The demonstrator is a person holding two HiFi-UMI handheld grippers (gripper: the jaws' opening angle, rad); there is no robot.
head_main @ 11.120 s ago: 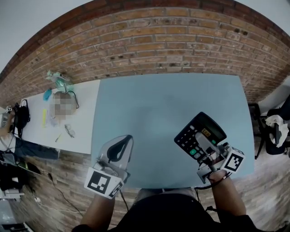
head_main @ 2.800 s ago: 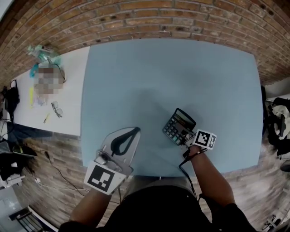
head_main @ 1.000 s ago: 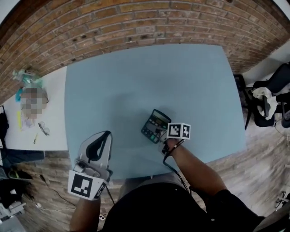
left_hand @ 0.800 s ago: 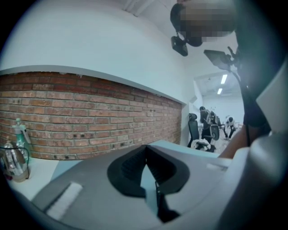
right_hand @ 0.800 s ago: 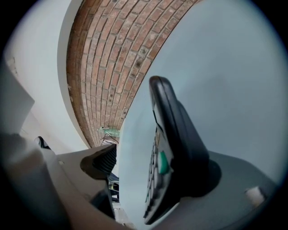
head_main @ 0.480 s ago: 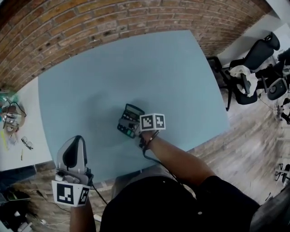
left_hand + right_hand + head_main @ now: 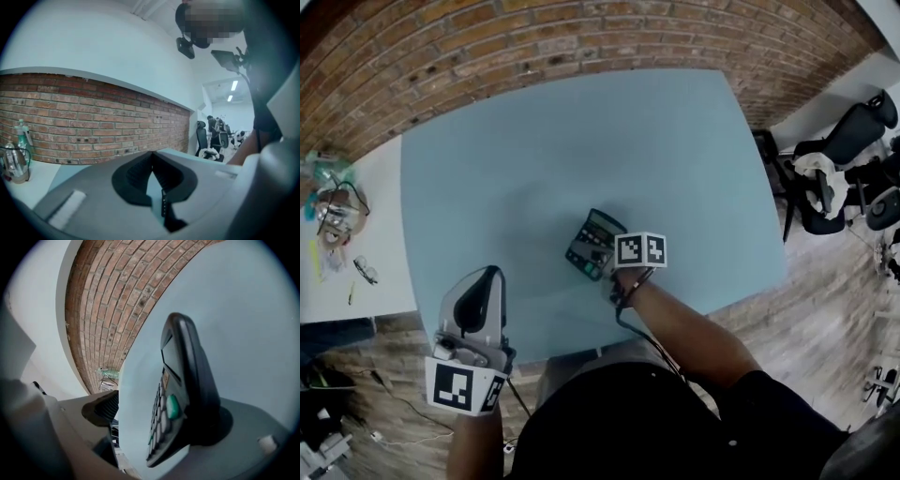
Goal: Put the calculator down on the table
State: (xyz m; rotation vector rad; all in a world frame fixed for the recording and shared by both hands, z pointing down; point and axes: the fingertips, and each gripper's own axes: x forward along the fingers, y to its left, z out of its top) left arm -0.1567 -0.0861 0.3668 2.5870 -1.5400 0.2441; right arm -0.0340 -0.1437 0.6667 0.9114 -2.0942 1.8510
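At the near edge of the blue table (image 7: 581,141), the left gripper (image 7: 490,275) is held with its tips just over the tabletop. Its jaws are closed tip to tip, with nothing between them. To its right, the person's right forearm (image 7: 675,328) reaches further in over the table, and the marker cube (image 7: 640,249) sits above the right gripper (image 7: 164,416).

The right gripper's jaws are opening. The calculator (image 7: 593,242) is between them with its back against one jaw. The other pad stands clear of the keys, and tabletop shows in the gap. Seen from the head view, the calculator lies keys up on the table, near-centre and just beyond the cube, with its display end pointing away from the person.

A white side table (image 7: 352,244) adjoins the blue one on the left, with small clutter on it. A brick wall (image 7: 534,37) runs along the far side. Office chairs (image 7: 848,155) stand on the wooden floor to the right.
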